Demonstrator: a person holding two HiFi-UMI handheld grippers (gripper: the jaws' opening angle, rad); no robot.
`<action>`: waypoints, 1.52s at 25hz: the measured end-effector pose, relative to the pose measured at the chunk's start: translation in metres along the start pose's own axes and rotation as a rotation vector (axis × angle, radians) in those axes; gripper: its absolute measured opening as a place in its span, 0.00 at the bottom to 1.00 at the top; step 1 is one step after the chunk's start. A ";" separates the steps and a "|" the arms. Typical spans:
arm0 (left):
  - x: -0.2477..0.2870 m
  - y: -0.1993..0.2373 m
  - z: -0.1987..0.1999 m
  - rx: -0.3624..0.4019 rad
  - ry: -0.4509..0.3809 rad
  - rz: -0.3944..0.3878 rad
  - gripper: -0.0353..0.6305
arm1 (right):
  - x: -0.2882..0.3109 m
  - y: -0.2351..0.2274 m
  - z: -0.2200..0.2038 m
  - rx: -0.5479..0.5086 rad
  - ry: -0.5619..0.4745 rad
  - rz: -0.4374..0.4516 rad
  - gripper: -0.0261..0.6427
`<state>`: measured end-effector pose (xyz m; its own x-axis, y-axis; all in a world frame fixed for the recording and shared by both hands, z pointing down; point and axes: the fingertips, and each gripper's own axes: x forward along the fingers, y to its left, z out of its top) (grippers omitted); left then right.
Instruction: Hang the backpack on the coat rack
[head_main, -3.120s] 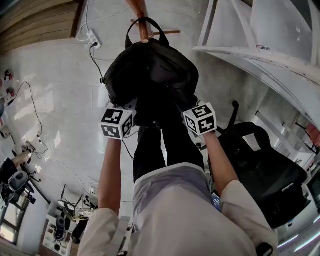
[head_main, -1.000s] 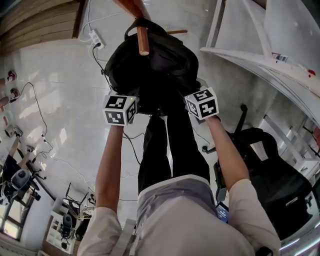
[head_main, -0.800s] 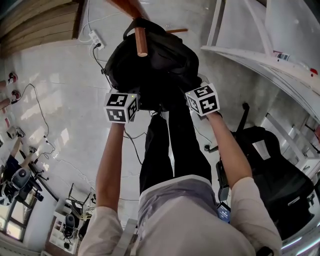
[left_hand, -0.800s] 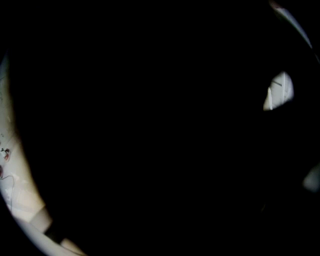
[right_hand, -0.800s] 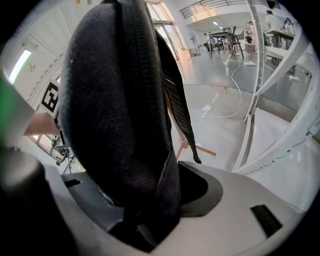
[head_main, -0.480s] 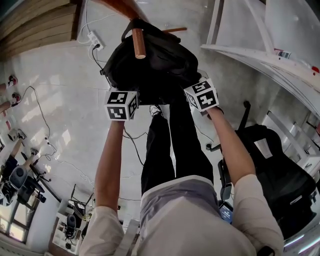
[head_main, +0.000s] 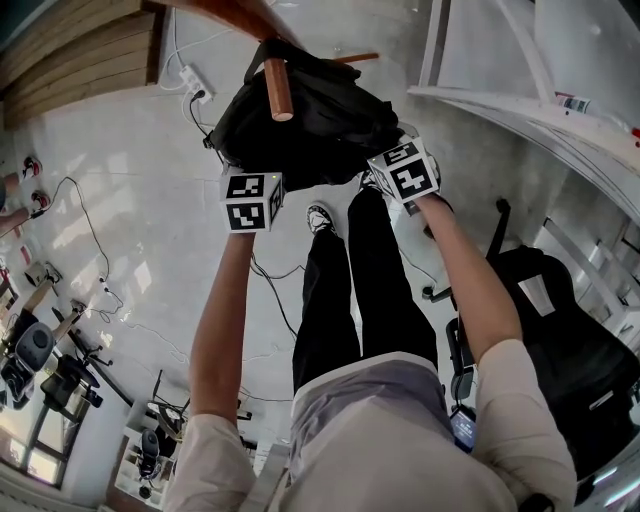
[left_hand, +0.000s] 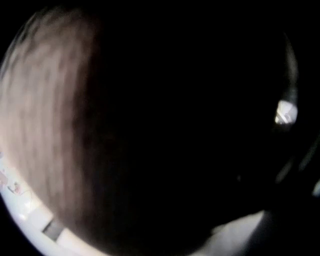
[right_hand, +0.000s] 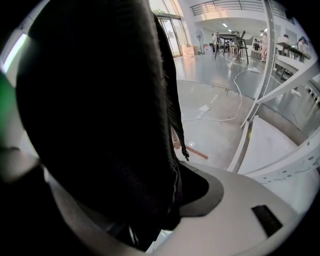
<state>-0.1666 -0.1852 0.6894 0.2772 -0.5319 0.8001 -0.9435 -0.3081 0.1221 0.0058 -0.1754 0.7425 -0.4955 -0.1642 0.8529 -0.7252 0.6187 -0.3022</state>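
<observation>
Judging by how things lie, you have the hanging all but done: the black backpack (head_main: 320, 115) has its top loop over a wooden peg (head_main: 278, 88) of the coat rack and hangs there above the floor. Your left gripper (head_main: 252, 200) sits at its lower left edge and your right gripper (head_main: 405, 172) at its lower right. The right jaws stand wide. In the right gripper view the black fabric drapes between them, lying against one side, while the other pad is mostly bare. The left jaws have just been opening. The left gripper view is almost all dark fabric close up, with pale jaw parts far apart at the bottom corners, so they read as wide too, though you cannot see whether a pad touches. What looks left is drawing both grippers clear and seeing that the bag hangs alone. No brand or writing is readable on the backpack. The cubes carry only black-and-white square markers.
</observation>
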 end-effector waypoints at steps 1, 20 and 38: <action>0.001 0.001 0.000 -0.001 0.000 0.004 0.31 | 0.002 -0.002 0.002 0.005 -0.002 -0.006 0.36; 0.014 0.016 0.012 -0.141 -0.004 0.047 0.35 | 0.004 -0.024 0.016 0.061 -0.051 -0.090 0.45; 0.006 0.028 0.010 -0.220 0.007 0.110 0.38 | -0.020 -0.030 0.023 0.172 -0.138 -0.078 0.46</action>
<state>-0.1891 -0.2045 0.6923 0.1704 -0.5467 0.8198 -0.9849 -0.0691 0.1587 0.0260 -0.2084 0.7246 -0.4867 -0.3178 0.8137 -0.8291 0.4614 -0.3157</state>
